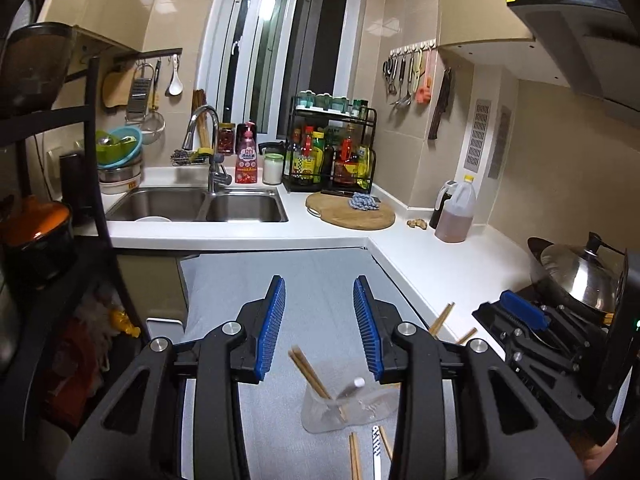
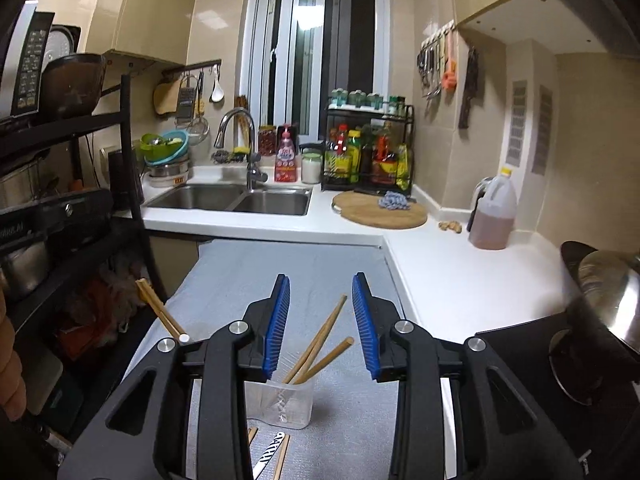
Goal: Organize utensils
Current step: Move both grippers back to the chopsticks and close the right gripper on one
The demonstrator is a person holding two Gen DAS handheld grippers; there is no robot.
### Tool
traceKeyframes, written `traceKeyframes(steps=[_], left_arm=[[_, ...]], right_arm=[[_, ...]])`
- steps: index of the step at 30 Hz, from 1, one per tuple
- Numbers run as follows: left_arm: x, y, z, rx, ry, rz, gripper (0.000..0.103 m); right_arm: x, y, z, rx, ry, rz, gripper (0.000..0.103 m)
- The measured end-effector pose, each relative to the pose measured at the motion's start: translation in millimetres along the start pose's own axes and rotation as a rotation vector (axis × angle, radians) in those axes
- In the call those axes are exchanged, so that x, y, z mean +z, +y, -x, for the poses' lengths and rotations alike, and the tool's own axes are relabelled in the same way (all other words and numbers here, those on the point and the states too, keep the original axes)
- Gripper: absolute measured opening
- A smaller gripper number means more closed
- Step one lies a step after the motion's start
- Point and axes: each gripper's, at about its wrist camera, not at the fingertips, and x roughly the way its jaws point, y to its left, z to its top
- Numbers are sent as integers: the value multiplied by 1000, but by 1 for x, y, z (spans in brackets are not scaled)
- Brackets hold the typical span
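Note:
A clear plastic cup stands on the grey mat, holding wooden chopsticks and a white-tipped utensil. My left gripper is open and empty above and behind it. In the right wrist view a second clear cup holds three wooden chopsticks. My right gripper is open and empty above it. Loose chopsticks and a white patterned utensil lie on the mat in front of the cups. The right gripper also shows in the left wrist view.
A double sink with tap sits at the back. A round cutting board, spice rack and oil jug stand on the white counter. A wok with steel lid is at right. A black shelf stands left.

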Motion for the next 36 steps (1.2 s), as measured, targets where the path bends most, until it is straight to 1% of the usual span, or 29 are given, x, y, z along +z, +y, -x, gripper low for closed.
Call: traceKeyframes(steps=[4,8,13,16,18,21,23,25,26,27,29,32,34,36], left_arm=[[-22,-4,27,0,-4,-2,36],[-61,-8,48,-4,16,-3,36],[-117,-6,60,0,82,10,36],[-140,-4,63,8,108,11,36],[-155,-1,66,18,121,18,36],[-176,0,70,33,129,11,36],[-189,0,70,40,123,0,36],[-204,2,70,60,124,-13,35],[-213,5,67,65,139,-10,32],[-221,7,65,65,161,2,28],[-232,10,60,59,201,26,27],[-241,5,54,40,236,15,25],[-246,1,50,31,250,11,25],[-253,-2,43,12,286,15,24]], right_arm=[[-10,-2,35,-5,-43,-20,34],[-38,-1,69,1,-49,-41,34],[-85,0,98,6,2,-76,34],[-111,-1,109,0,39,-97,33],[-127,-1,112,-7,65,-108,34],[-151,-6,117,25,112,-151,34],[-169,-8,118,25,138,-166,32],[-186,-10,115,39,172,-188,21],[-195,-10,112,47,197,-192,11],[-201,-9,109,57,215,-193,5],[-213,-8,107,68,236,-187,3],[-231,-8,103,68,275,-189,3],[-242,-6,97,74,304,-192,5],[-248,-2,92,86,326,-191,7]])
